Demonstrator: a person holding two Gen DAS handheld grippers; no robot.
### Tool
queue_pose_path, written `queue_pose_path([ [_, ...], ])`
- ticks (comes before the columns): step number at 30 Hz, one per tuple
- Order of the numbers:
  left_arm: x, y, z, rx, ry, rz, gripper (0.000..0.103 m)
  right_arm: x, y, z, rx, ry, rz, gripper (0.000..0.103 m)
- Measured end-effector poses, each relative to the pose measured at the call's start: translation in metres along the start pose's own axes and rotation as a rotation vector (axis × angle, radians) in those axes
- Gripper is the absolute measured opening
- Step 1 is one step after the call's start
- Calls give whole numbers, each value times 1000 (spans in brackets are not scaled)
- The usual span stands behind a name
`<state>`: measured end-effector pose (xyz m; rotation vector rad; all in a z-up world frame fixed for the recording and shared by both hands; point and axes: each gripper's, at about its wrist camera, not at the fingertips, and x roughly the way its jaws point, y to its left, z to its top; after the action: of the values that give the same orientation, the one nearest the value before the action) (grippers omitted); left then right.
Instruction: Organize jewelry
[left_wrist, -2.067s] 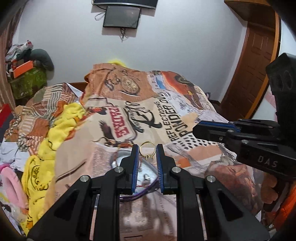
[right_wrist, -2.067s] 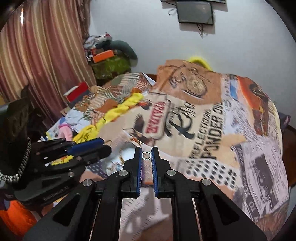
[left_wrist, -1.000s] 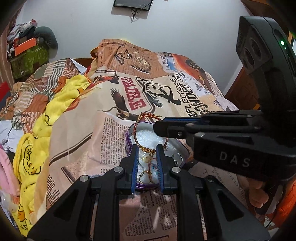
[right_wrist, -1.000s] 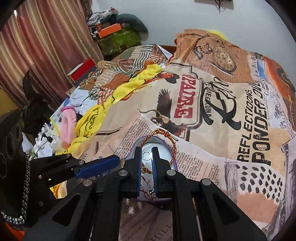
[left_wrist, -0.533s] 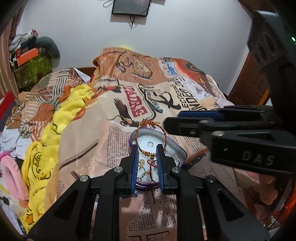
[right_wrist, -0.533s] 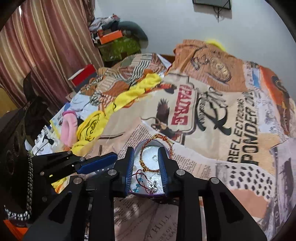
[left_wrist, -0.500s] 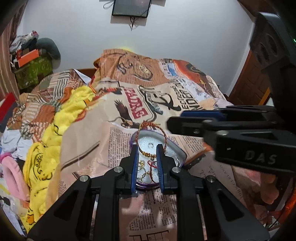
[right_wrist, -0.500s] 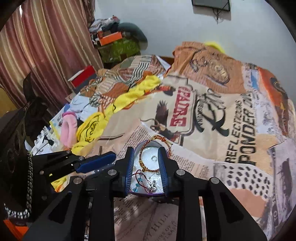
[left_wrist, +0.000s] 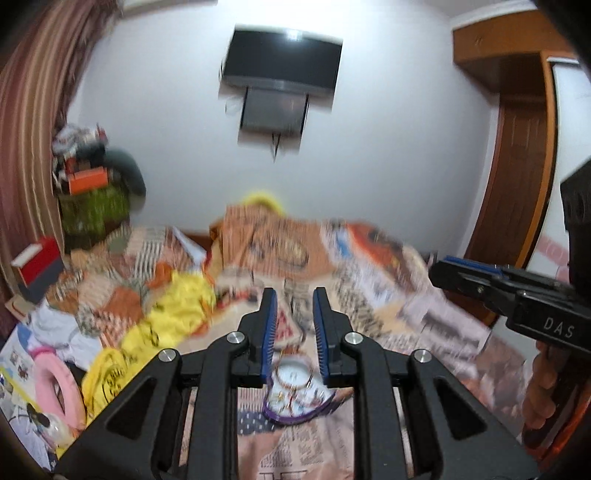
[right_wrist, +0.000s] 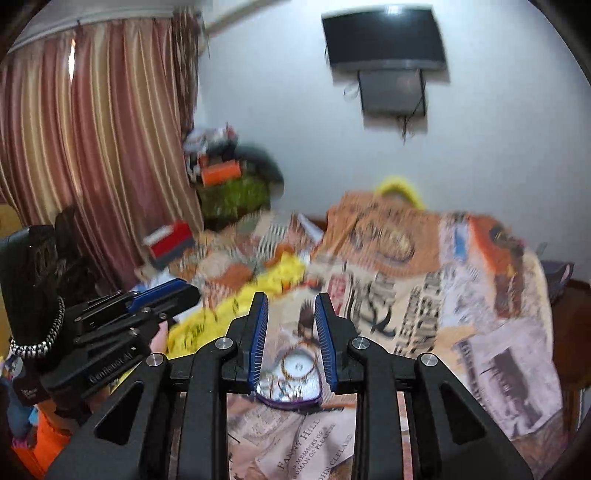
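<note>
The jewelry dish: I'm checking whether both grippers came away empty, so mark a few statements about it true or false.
1. The dish sits on the printed bedspread. True.
2. The right gripper holds a bracelet. False: nothing is between its fingers.
3. A gold bracelet lies in the dish. True.
4. The left gripper is clamped on the dish's rim. False: it is clear of the dish, jaws opening, nothing between them.
5. The dish has a lid on it. False: it is uncovered.
</note>
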<state>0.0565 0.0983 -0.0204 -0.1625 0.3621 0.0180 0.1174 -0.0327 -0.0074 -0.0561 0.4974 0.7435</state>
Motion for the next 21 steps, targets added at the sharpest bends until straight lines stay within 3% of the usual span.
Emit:
queue_pose_path([
  [4,-46,-16,12,28,-148,12,44,-39,10,4,-1,-116,-10,24],
  [6,-61,-26,13,54,-206,41,53,-55,16,3,-8,-158,-25,32],
  [8,-75,-35,12,81,-252,74,60,-65,21,-1,-6,-199,-46,54],
  [10,-85,-40,10,93,-282,107,73,-72,23,-4,-3,-240,-74,69],
  [12,-92,-42,8,90,-304,131,93,-80,28,-7,-9,-279,-112,80],
  [17,-99,-37,6,52,-314,137,99,-84,33,-10,-17,-326,-184,97],
  [21,-104,-32,5,36,-309,133,99,-82,36,-9,-23,-321,-201,98],
])
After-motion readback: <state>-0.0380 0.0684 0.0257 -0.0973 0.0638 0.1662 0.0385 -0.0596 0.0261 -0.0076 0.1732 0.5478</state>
